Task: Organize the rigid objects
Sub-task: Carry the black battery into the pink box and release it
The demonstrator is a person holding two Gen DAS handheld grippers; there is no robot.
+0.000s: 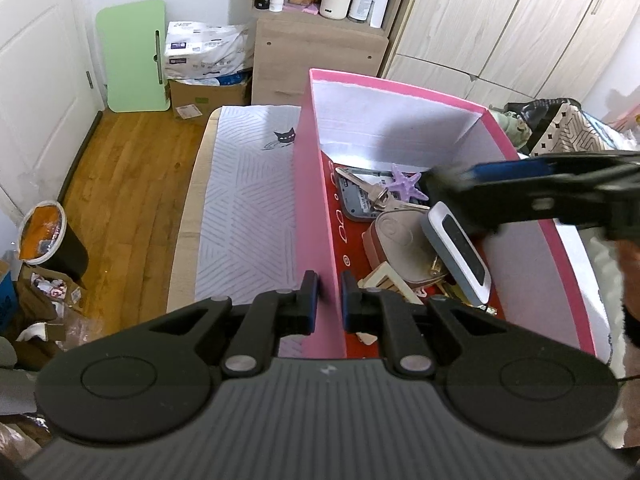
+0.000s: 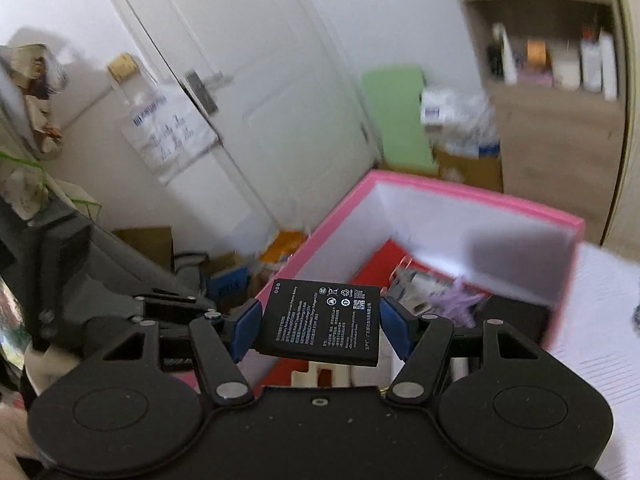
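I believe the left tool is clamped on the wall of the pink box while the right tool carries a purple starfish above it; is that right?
Not quite. The right tool carries a flat black battery, as the right wrist view shows; the purple starfish lies inside the pink box. The left tool is indeed clamped on the box wall.

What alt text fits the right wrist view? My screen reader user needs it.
The right gripper clamps a flat black rectangular battery with white print between its blue pads, above an open pink cardboard box with a red floor holding small items. A white door and wooden shelves blur behind.
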